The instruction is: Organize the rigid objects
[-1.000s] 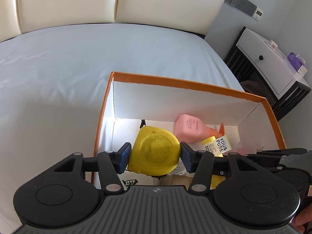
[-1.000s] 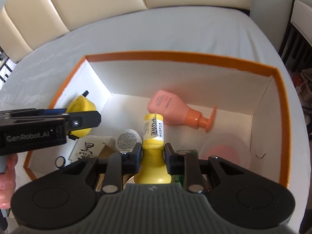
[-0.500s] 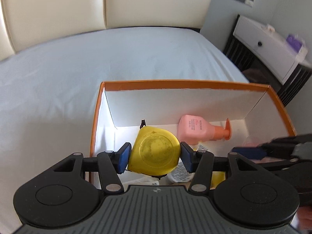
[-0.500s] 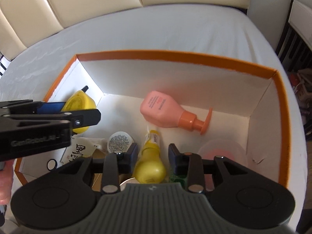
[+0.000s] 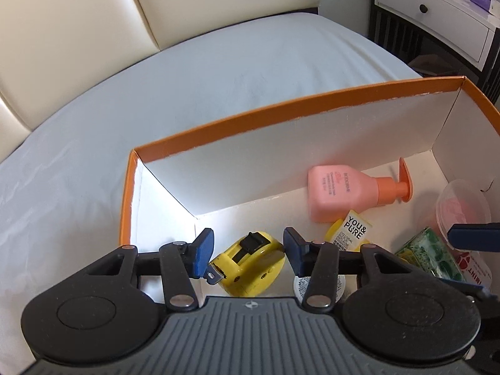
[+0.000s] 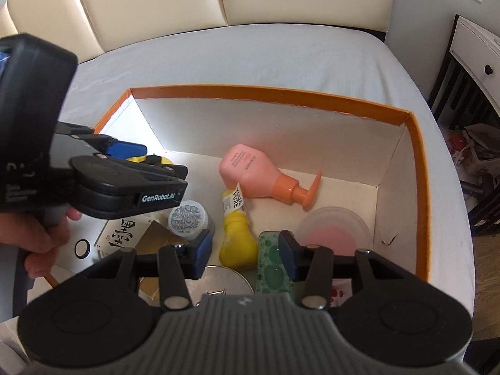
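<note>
An orange-rimmed white box [image 5: 237, 126] [image 6: 312, 97] stands on the bed. My left gripper [image 5: 247, 251] is open above a yellow tape measure [image 5: 250, 264] that lies on the box floor in the left part; it also shows in the right wrist view [image 6: 147, 162]. My right gripper [image 6: 243, 254] is open above a yellow bottle [image 6: 236, 237] with a "YOU & PURE" tag [image 5: 356, 229]. A pink pump bottle [image 5: 343, 192] [image 6: 265, 178] lies near the far wall.
In the box lie a pink lidded tub [image 6: 334, 229], a green patterned pack [image 6: 272, 268], a small white jar [image 6: 187, 218], a round tin and a printed card [image 6: 120, 234]. A white and black nightstand [image 5: 437, 15] stands right of the bed. A cream headboard is behind.
Both grippers have opened. The tape measure has dropped from the left gripper to the box floor. The yellow bottle has been let go by the right gripper, which has drawn back.
</note>
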`<action>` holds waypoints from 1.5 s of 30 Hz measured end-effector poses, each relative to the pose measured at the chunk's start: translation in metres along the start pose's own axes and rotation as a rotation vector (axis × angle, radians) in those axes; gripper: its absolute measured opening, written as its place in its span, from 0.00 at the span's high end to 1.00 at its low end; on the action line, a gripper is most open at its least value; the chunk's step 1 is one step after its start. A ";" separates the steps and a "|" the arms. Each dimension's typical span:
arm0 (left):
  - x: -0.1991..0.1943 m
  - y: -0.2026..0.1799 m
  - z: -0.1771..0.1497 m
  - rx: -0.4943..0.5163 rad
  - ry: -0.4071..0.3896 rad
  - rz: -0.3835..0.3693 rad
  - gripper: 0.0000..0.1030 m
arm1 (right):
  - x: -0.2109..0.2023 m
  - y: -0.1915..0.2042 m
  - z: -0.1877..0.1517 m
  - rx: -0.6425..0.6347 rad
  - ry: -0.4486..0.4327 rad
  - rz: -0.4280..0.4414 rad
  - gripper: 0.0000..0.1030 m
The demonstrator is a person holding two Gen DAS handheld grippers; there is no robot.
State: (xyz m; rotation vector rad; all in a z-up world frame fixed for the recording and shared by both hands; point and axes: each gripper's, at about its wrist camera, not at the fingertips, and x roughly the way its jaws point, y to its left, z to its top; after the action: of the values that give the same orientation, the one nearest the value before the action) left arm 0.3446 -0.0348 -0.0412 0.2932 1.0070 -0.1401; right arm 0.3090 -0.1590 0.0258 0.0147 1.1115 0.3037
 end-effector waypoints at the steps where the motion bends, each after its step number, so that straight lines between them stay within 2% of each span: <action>1: 0.001 0.000 -0.001 0.004 0.004 0.006 0.60 | 0.000 0.001 0.000 0.001 0.000 -0.001 0.54; 7: 0.000 0.002 -0.001 -0.006 -0.008 0.000 0.61 | -0.002 0.002 -0.002 0.008 0.002 0.003 0.54; 11: -0.013 0.005 -0.005 -0.045 -0.056 -0.023 0.43 | -0.005 0.000 -0.004 0.016 -0.001 -0.003 0.53; 13: -0.022 0.007 -0.008 -0.069 -0.091 -0.038 0.42 | -0.008 -0.001 -0.006 0.016 -0.010 -0.013 0.51; 16: -0.042 0.008 -0.010 -0.113 -0.168 -0.055 0.38 | -0.018 0.000 -0.007 -0.003 -0.040 -0.033 0.50; 19: -0.068 0.011 -0.014 -0.160 -0.254 -0.077 0.36 | -0.035 0.001 -0.010 -0.023 -0.097 -0.030 0.45; 21: -0.087 0.012 -0.018 -0.186 -0.312 -0.092 0.36 | -0.046 0.001 -0.012 -0.037 -0.136 -0.030 0.36; 25: -0.124 0.015 -0.032 -0.244 -0.427 -0.119 0.36 | -0.074 0.001 -0.017 -0.047 -0.228 -0.027 0.34; 27: -0.140 0.017 -0.040 -0.271 -0.469 -0.125 0.36 | -0.089 0.002 -0.020 -0.043 -0.279 -0.030 0.29; 32: -0.170 0.018 -0.060 -0.318 -0.555 -0.096 0.36 | -0.126 0.006 -0.032 -0.062 -0.410 -0.035 0.21; 37: -0.196 0.012 -0.083 -0.323 -0.623 -0.089 0.22 | -0.156 0.010 -0.050 -0.061 -0.511 -0.054 0.10; 38: -0.200 0.010 -0.087 -0.327 -0.624 -0.085 0.14 | -0.161 0.009 -0.054 -0.053 -0.522 -0.058 0.09; 39: -0.203 0.009 -0.091 -0.328 -0.627 -0.076 0.14 | -0.164 0.010 -0.057 -0.045 -0.533 -0.064 0.07; 41: -0.211 0.005 -0.099 -0.318 -0.640 -0.031 0.13 | -0.170 0.011 -0.067 -0.035 -0.564 -0.083 0.05; 43: -0.219 -0.001 -0.109 -0.331 -0.655 0.038 0.06 | -0.174 0.013 -0.077 -0.036 -0.583 -0.106 0.04; 45: -0.223 -0.005 -0.118 -0.357 -0.661 0.086 0.04 | -0.179 0.014 -0.088 -0.035 -0.597 -0.114 0.03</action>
State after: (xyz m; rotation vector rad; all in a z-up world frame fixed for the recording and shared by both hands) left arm 0.1296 -0.0080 0.0885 -0.0441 0.3493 0.0255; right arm 0.1551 -0.2018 0.1460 0.0104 0.5121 0.1964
